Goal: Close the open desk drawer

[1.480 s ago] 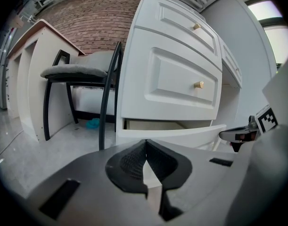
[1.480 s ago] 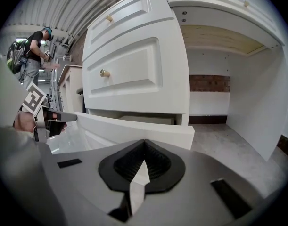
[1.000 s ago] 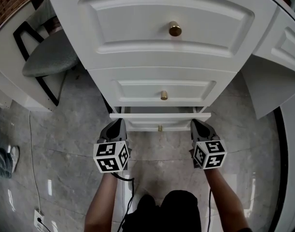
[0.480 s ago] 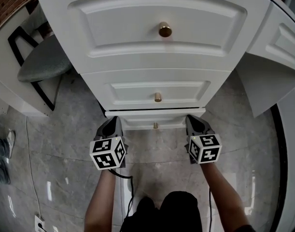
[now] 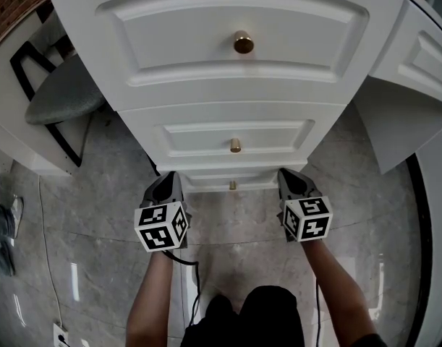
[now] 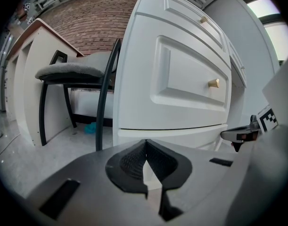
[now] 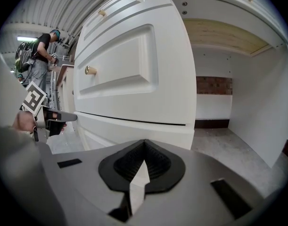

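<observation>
The white desk has three drawers with brass knobs. The bottom drawer (image 5: 206, 182) sits pushed in, its front almost flush under the middle drawer (image 5: 239, 137). My left gripper (image 5: 170, 178) is shut and empty, its tip at the left end of that bottom front. At the right end my right gripper (image 5: 286, 176) is likewise shut and empty. In the left gripper view the left gripper (image 6: 144, 146) points at the bottom drawer (image 6: 172, 136). The right gripper (image 7: 144, 146) faces the bottom drawer (image 7: 134, 126) in its own view.
A black-framed chair with a grey seat (image 5: 61, 96) stands left of the drawers. The desk's kneehole (image 7: 228, 88) opens to the right. A cable (image 5: 193, 295) trails on the marble floor by my legs. A person (image 7: 37, 55) stands far off.
The bottom drawer stuck out a second ago and has slid in until nearly flush. Both grippers moved forward with its front.
</observation>
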`<state>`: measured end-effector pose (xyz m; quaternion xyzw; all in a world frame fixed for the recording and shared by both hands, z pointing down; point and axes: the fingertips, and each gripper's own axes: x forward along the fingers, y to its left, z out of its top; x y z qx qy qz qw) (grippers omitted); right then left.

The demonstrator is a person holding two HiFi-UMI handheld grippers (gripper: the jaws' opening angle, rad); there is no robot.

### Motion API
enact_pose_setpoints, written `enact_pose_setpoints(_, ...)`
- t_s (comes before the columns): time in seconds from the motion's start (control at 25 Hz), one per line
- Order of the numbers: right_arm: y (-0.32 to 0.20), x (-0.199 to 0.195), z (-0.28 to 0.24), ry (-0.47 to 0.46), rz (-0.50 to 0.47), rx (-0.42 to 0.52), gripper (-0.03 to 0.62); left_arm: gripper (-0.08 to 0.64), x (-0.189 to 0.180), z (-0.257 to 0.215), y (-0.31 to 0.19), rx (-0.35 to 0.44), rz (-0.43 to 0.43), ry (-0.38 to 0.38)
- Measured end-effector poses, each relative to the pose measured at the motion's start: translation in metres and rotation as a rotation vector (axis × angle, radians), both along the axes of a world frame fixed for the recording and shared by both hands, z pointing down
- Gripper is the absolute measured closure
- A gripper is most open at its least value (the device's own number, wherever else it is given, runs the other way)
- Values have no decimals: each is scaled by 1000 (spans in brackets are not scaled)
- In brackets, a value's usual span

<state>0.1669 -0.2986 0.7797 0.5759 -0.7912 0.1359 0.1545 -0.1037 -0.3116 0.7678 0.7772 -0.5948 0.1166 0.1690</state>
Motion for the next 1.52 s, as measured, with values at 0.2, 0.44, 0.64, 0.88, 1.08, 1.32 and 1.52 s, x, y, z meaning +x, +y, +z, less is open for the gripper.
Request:
enact_pose_setpoints(0.2, -10, 0, 1, -1, 19, -12, 588, 551, 0, 0, -10, -8, -17, 18)
enact_pose_setpoints(0.44, -11, 0, 1, -17, 17, -11, 588, 551, 0, 0, -11, -1, -7, 7)
enact_pose_setpoints(0.64, -11, 1, 1, 1, 15, -16, 588, 551, 0, 0, -11, 2, -14, 7)
enact_pose_setpoints(0.88, 0, -4, -16, -10, 14, 3, 588, 551, 0, -4, 2, 1, -7, 0)
enact_pose_setpoints(1.08, 20, -8, -27, -28, 12, -13, 588, 551, 3, -7, 23, -22, 17, 5)
enact_pose_setpoints(1.32, 46, -16, -54, -40, 15, -57, 588, 551, 8, -34, 49, -63, 53, -13)
enact_pose_setpoints(1.52, 72, -20, -113, -54, 30, -92, 588, 551, 12, -89, 75, -106, 86, -40)
